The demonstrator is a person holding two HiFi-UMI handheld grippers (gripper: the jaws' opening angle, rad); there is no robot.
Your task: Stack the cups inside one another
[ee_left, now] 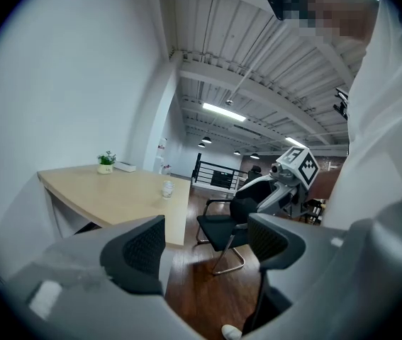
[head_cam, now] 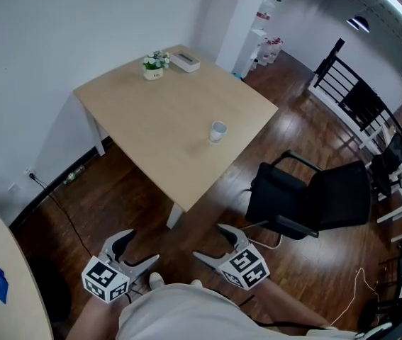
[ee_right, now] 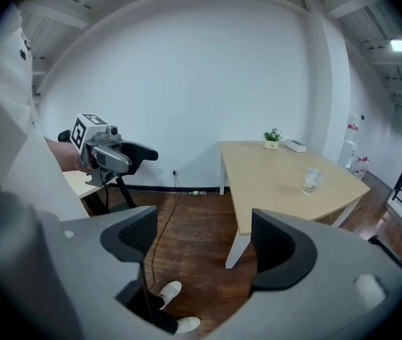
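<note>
A single pale cup (head_cam: 218, 131) stands upright near the right edge of the light wooden table (head_cam: 158, 119). It also shows small in the left gripper view as the cup (ee_left: 167, 188) and in the right gripper view as the cup (ee_right: 312, 180). Whether it is one cup or several nested cannot be told. My left gripper (head_cam: 137, 249) and right gripper (head_cam: 210, 243) hang low over the wooden floor, well short of the table. Both are open with nothing between their fingers, as the left gripper (ee_left: 208, 245) and the right gripper (ee_right: 204, 245) show in their own views.
A small potted plant (head_cam: 155, 65) and a white box (head_cam: 185, 61) sit at the table's far corner by the wall. A black office chair (head_cam: 307, 197) stands right of the table. A second pale tabletop (head_cam: 2, 289) with a blue item lies at the lower left. A cable runs along the floor.
</note>
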